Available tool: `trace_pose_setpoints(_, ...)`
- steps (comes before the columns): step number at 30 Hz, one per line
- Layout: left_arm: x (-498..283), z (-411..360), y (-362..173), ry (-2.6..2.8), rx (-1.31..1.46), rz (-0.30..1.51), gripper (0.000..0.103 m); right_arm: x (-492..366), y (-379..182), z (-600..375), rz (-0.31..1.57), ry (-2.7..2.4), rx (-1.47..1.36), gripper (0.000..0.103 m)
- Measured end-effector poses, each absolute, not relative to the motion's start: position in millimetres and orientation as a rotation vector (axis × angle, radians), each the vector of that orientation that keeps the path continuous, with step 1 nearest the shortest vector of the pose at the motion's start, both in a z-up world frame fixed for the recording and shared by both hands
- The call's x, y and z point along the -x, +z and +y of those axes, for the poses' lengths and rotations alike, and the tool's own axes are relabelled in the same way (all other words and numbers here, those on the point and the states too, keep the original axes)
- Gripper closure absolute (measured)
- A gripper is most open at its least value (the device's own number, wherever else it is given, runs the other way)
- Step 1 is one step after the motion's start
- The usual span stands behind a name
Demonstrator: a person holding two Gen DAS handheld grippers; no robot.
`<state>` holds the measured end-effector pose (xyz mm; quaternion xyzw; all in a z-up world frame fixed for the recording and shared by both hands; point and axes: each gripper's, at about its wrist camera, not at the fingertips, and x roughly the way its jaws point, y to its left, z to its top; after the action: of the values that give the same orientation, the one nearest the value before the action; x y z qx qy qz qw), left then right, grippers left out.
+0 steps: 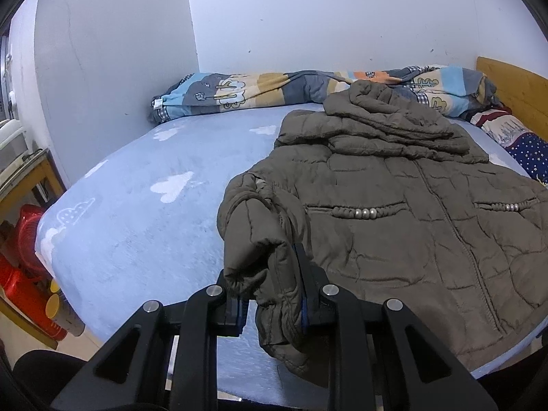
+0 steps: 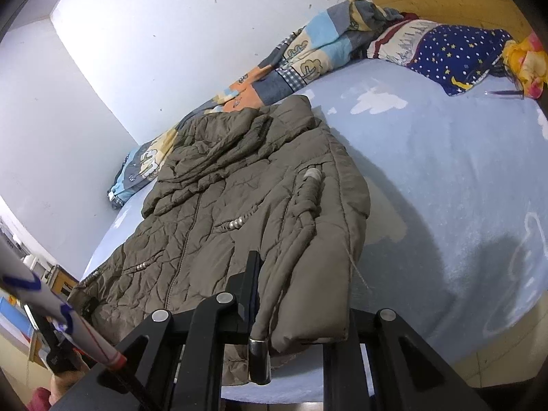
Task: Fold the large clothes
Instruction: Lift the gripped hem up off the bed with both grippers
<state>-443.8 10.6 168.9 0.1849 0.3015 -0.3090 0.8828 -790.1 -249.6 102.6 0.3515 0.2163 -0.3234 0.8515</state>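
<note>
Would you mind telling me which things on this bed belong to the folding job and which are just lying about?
Part of the job:
- brown padded jacket
- left gripper, shut on a sleeve cuff
- right gripper, shut on the jacket's other side

Just lying about:
- rolled patterned quilt
- starry pillow
- red plastic stool beside the bed

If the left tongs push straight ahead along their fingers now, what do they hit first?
Most likely the jacket itself: the left tongs are shut on its sleeve cuff, and the bunched sleeve lies directly ahead. Beyond that, depth is unclear.
</note>
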Motion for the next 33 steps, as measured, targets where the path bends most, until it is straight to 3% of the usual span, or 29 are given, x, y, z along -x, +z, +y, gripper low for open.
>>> trace_pose_setpoints(33,442.3,12.8,170.9,-0.634,-0.374,0.652,0.082,791.5,112.1,-255.6,0.443,-0.651,-0.729,0.087)
